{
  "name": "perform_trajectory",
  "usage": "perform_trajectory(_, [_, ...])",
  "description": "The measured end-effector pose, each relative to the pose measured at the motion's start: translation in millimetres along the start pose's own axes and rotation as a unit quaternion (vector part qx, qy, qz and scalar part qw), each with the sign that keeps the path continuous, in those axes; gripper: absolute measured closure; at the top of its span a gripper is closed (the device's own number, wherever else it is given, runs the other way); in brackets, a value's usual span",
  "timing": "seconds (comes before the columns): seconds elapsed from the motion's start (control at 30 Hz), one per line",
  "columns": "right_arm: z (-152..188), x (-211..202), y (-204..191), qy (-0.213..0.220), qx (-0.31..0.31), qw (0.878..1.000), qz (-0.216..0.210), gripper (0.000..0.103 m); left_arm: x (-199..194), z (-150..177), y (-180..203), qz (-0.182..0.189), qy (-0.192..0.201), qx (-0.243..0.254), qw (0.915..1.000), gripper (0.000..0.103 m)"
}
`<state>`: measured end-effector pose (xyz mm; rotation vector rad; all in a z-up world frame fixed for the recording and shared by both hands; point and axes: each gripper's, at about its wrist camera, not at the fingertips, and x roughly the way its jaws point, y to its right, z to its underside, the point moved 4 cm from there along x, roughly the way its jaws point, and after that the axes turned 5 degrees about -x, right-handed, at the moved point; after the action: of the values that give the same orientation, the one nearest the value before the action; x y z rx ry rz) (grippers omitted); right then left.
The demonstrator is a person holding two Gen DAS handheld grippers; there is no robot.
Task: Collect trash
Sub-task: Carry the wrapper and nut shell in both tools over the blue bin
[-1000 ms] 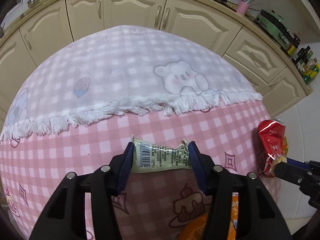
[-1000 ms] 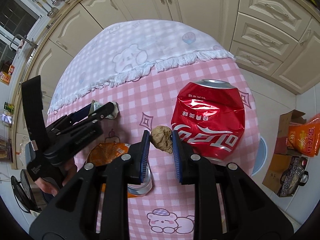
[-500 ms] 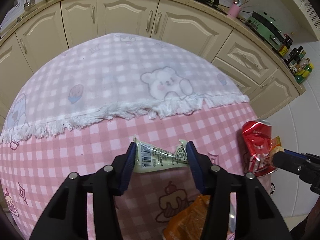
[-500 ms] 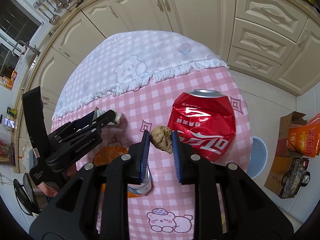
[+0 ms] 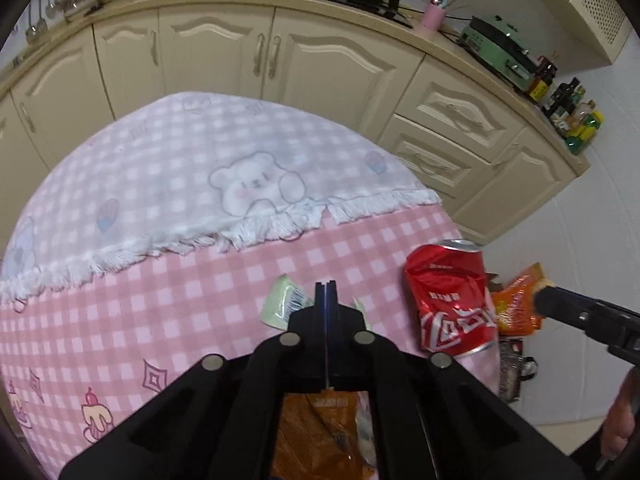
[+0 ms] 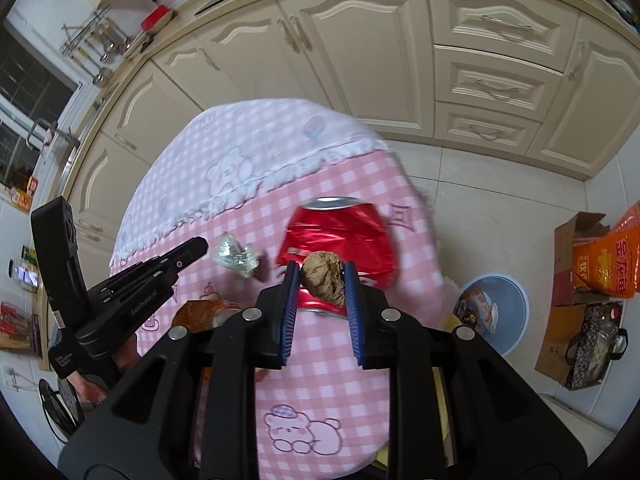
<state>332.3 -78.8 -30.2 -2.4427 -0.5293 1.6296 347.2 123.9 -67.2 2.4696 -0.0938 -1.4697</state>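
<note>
Trash is partly collected. The right gripper [image 6: 321,280] is clamped on a brown lump [image 6: 326,278], lifted over the crushed can [image 6: 340,232], probably so it can go to the blue bin [image 6: 518,292] on the floor beside the table [image 6: 320,364]. The left gripper [image 5: 326,286] has its jaws pressed together. The green wrapper [image 5: 282,306] shows on both sides of its tips, but I cannot tell if it is really pinched. The can lies on the table.
</note>
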Motion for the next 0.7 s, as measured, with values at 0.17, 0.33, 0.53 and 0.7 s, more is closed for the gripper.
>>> perform_trajectory(0.17, [5, -8, 18, 0.005, 0.011, 1.0, -0.001, 0.08, 4, -1, 1, -0.011, 0.001, 0.005, 0.9999, 0.075])
perform_trajectory(0.33, [9, -6, 28, 0.001, 0.016, 1.0, -0.002, 0.08, 12, 9, -3, -0.012, -0.01, 0.023, 0.9996, 0.035])
perform_trajectory(0.53, [8, 2, 25, -0.006, 0.016, 1.0, -0.009, 0.08, 46, 28, 2, -0.04, -0.056, 0.047, 0.9965, 0.026])
perform_trajectory(0.7, [10, 2, 23, -0.007, 0.011, 1.0, -0.011, 0.08, 49, 24, 2, -0.076, -0.036, 0.053, 0.9951, 0.059])
